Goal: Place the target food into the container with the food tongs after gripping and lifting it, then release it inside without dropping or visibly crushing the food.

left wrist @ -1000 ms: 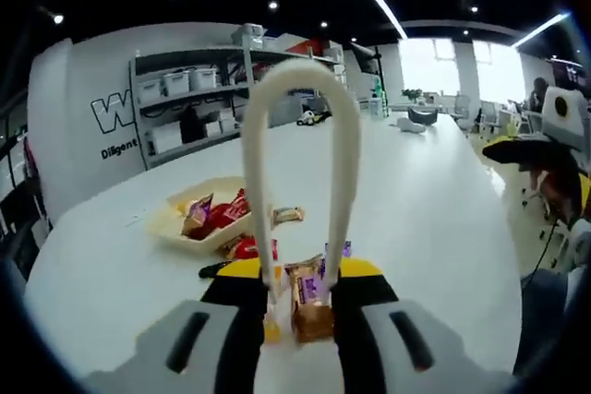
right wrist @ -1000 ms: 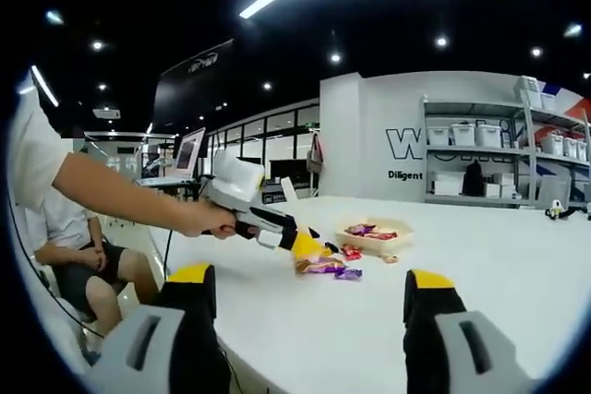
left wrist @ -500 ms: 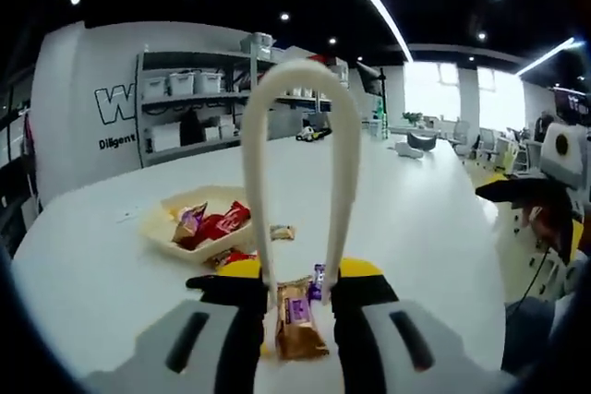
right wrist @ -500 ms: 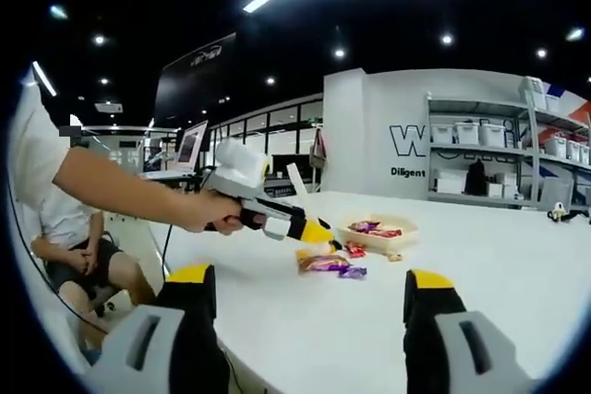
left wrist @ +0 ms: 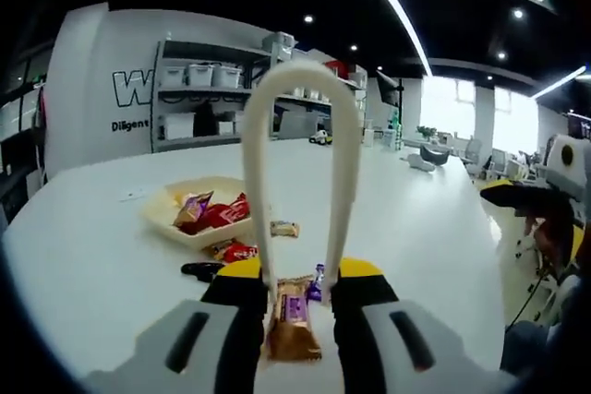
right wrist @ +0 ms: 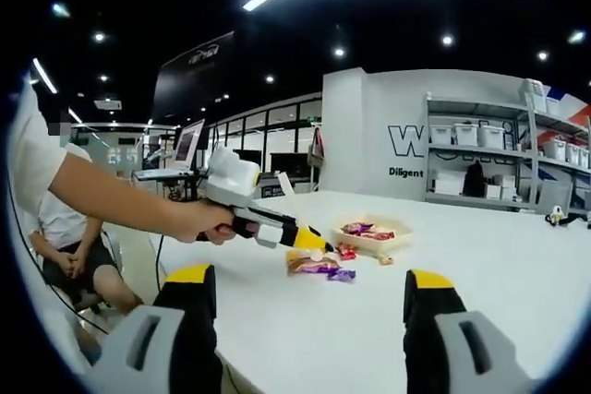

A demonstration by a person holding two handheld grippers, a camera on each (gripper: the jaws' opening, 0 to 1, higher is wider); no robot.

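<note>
Left gripper (left wrist: 297, 306) has its yellow-tipped jaws closed in on the two arms of the cream food tongs (left wrist: 297, 163), whose loop rises up the middle of the left gripper view; tongs are squeezed narrow. Between the tong tips sits a brown-and-purple wrapped snack (left wrist: 294, 328), low between the jaws; cannot tell if it is pinched and lifted or resting on the white table (left wrist: 111, 256). A small purple wrapper (left wrist: 317, 283) lies just beside it to the right. Ahead and left on the table is the shallow beige tray (left wrist: 159, 220) holding several red and purple wrapped snacks (left wrist: 214, 212). A red wrapped snack (left wrist: 236, 251) lies just outside the tray's near edge, and a small tan wrapped candy (left wrist: 284, 229) sits near it to the right. In the right gripper view the right gripper (right wrist: 311, 320) has its jaws spread wide apart with nothing between them, well back from the food. That view sees the left gripper from the side, held in a person's hand (right wrist: 205, 223), its tip down at the loose wrappers near the tray. Shelving with white bins (left wrist: 199, 76) stands at the far wall.
</note>
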